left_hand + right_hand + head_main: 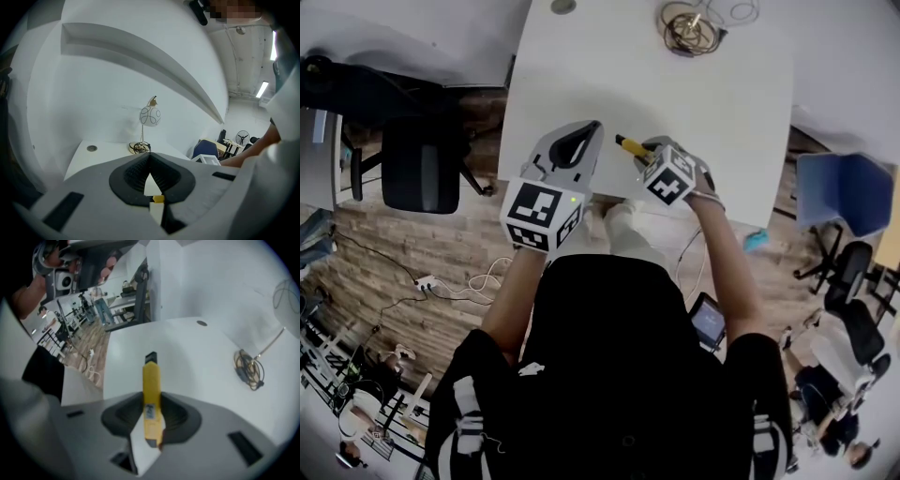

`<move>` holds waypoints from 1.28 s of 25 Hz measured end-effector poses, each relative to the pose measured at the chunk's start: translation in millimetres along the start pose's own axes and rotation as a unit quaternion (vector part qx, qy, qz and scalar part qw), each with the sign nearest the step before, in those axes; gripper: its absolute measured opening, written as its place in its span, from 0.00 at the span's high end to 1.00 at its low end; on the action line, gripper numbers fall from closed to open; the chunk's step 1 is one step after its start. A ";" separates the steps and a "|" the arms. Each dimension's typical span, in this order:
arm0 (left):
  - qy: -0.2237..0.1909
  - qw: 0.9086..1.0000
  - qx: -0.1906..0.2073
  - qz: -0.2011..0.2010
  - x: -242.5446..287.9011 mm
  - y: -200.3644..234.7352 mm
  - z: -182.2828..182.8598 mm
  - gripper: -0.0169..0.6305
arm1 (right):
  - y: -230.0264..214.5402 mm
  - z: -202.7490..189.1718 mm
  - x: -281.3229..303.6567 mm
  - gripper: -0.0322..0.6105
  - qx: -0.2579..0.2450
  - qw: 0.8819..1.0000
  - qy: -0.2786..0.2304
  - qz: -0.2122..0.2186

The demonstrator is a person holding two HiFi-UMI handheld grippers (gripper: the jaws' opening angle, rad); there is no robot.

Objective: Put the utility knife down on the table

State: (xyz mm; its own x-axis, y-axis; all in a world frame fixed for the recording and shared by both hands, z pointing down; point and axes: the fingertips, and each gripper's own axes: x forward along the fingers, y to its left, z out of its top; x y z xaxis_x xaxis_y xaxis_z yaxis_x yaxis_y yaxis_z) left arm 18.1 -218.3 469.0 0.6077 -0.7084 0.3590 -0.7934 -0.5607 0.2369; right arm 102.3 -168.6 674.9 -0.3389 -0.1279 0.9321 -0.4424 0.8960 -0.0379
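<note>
White rectangular bench ahead, with both forearms reaching forward side by side over its near edge. Grey left gripper pointing away from the body, jaws closed tip to tip on nothing. Grey right gripper just beside it, turned leftwards, jaws clamped on a yellow plastic utility knife. Black-tipped end jutting past the jaws, over the bench near its front edge.

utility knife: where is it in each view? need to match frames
Head view: utility knife, centre, held by right hand-held gripper.
Left gripper view: yellow sliver low centre, likely it.
Right gripper view: centre, clamped between jaws.
Shared: coiled cable.
</note>
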 end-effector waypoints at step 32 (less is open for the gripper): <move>0.021 1.000 -0.009 0.012 -8.4 14.3 -20.3 0.95 | -2.7 -29.1 43.0 0.74 -0.021 0.998 0.063 -0.013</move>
State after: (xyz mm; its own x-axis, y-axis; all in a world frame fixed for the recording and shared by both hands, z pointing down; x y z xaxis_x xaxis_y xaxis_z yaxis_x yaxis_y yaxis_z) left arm 1.0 -211.7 487.7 0.5865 -0.7027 0.4028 -0.8088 -0.5349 0.2445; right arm 113.2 -164.1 725.5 -0.2195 -0.0989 0.9706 -0.4126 0.9109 -0.0005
